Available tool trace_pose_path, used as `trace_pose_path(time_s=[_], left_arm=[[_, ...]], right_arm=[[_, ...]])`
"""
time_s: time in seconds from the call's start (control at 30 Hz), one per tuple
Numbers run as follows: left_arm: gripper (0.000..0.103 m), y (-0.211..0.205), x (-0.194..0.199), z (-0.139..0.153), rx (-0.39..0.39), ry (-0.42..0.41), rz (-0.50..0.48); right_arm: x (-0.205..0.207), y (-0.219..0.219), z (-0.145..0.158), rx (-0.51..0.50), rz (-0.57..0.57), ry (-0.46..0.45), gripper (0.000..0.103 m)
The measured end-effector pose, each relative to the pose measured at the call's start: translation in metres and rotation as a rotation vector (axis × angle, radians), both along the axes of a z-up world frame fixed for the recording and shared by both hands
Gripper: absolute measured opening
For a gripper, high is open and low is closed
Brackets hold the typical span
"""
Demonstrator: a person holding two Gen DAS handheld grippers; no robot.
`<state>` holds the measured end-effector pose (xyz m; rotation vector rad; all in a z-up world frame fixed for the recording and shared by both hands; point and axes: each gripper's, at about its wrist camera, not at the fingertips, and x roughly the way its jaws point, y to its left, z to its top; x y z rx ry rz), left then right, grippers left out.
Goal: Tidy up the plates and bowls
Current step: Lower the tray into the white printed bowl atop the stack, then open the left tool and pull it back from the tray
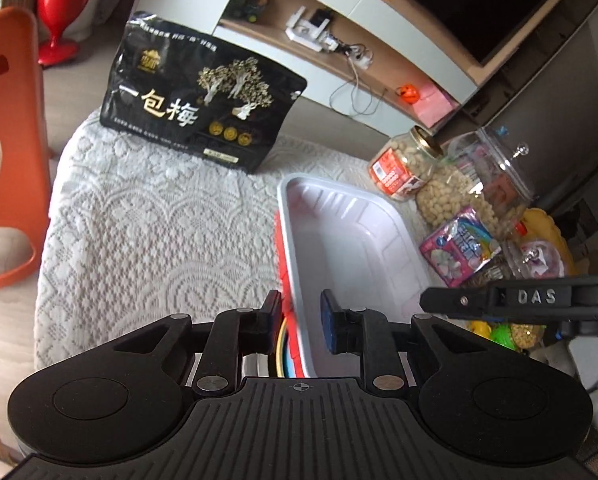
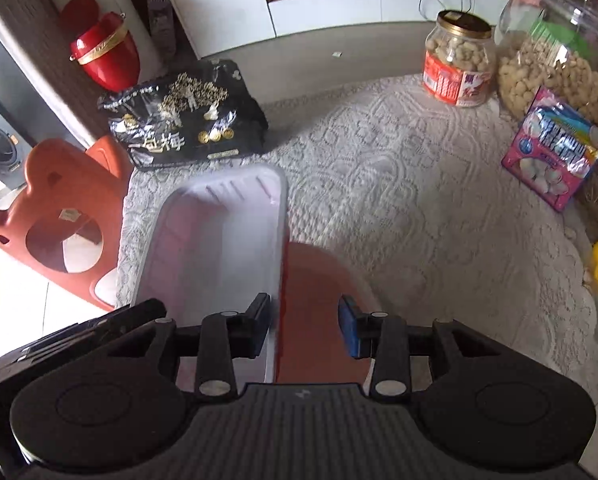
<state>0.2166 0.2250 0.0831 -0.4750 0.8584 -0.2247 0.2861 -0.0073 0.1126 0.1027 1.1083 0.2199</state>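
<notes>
Left wrist view has the left gripper (image 1: 301, 322) low over the near part of the table, its fingers spread to either side of the long rim of a white tray (image 1: 351, 240); whether the blue pads (image 1: 330, 326) touch the rim I cannot tell. Under that rim sit the edges of a red tray (image 1: 284, 276) and some round coloured rims, too hidden to name. The right gripper (image 2: 305, 326) is also spread wide, straddling the white tray's other long rim (image 2: 281, 264), with a terracotta-coloured dish (image 2: 323, 312) showing blurred under it and nothing pinched between the fingers.

The white tray is a smooth, thin plastic rectangle with rounded corners and ribbed inner walls, tilted on the stack. It lies on a white lace tablecloth (image 1: 147, 232) with a scalloped floral weave. At the far edge stands a glossy black snack bag (image 1: 199, 100) with gold trees. Along the right edge are a peanut jar (image 2: 457, 64) with a gold lid, a clear lidded canister (image 2: 559, 56) of pale nuts and a pink candy packet (image 2: 555, 152). Beyond the left edge stands an orange plastic chair (image 1: 11, 152), with a red vase (image 2: 105, 52) near it, and behind the table a white cabinet (image 1: 339, 20) with wooden shelves.
</notes>
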Motion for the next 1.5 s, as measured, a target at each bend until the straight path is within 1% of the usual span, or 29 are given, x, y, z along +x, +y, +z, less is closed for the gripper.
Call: trace_pose_path(time_s=[0.1,0.27,0.33,0.43,0.5,0.57,0.6,0.63,0.7,0.8,0.87,0.93,1.03,1.1,1.17,1.27,1.37,1.5], left_arm=[[0.021,-0.016,0.0,0.0,0.033,-0.003,-0.058],[0.021,-0.034,-0.002,-0.007,0.123,-0.013,-0.076],[0.021,-0.039,-0.003,-0.008,0.16,-0.029,-0.086],[0.021,-0.042,-0.004,-0.007,0.185,-0.044,-0.087],[0.02,-0.043,-0.005,-0.005,0.187,-0.058,-0.079],[0.02,-0.044,-0.007,-0.002,0.187,-0.072,-0.078],[0.02,-0.045,-0.008,-0.001,0.199,-0.079,-0.074],[0.02,-0.046,-0.009,0.001,0.206,-0.087,-0.071],[0.02,-0.047,-0.011,0.005,0.195,-0.101,-0.077],[0.02,-0.045,-0.01,0.008,0.143,-0.1,-0.125],[0.02,-0.043,-0.006,0.005,0.1,-0.064,-0.157],[0.02,-0.038,-0.004,0.002,0.074,-0.025,-0.147],[0.02,-0.031,-0.005,0.003,0.101,-0.024,-0.088],[0.02,-0.029,-0.006,0.004,0.11,-0.026,-0.081],[0.02,-0.028,-0.006,0.003,0.117,-0.015,-0.086],[0.02,-0.029,-0.007,0.002,0.153,-0.002,-0.072],[0.02,-0.032,-0.007,-0.005,0.196,0.018,-0.065],[0.024,-0.031,-0.014,-0.009,0.186,0.017,-0.048]], right_arm=[[0.014,-0.001,-0.003,0.028,-0.041,-0.023,0.041],[0.046,0.006,-0.019,0.035,-0.098,-0.012,0.041],[0.052,0.008,-0.024,0.044,-0.099,-0.002,0.041],[0.05,0.009,-0.025,0.082,-0.08,0.012,0.041],[0.043,0.01,-0.02,0.09,-0.061,-0.004,0.042],[0.037,0.007,-0.013,0.131,-0.045,-0.017,0.042],[0.034,0.006,-0.007,0.152,-0.035,-0.026,0.042],[0.03,0.005,-0.001,0.16,-0.027,-0.045,0.042],[0.022,0.002,0.009,0.172,-0.01,-0.08,0.042],[0.011,-0.005,0.02,0.163,0.013,-0.127,0.042],[0.007,-0.012,0.02,0.152,0.02,-0.129,0.042],[0.004,-0.02,0.018,0.145,0.005,-0.118,0.043],[0.0,-0.031,0.01,0.143,-0.016,-0.093,0.043],[-0.005,-0.035,0.002,0.123,-0.015,-0.087,0.043],[-0.012,-0.037,-0.007,0.075,-0.011,-0.09,0.043],[-0.028,-0.04,-0.019,0.022,0.018,-0.117,0.043],[-0.047,-0.044,-0.027,-0.014,0.077,-0.169,0.043],[-0.066,-0.053,-0.035,-0.057,0.131,-0.242,0.044]])
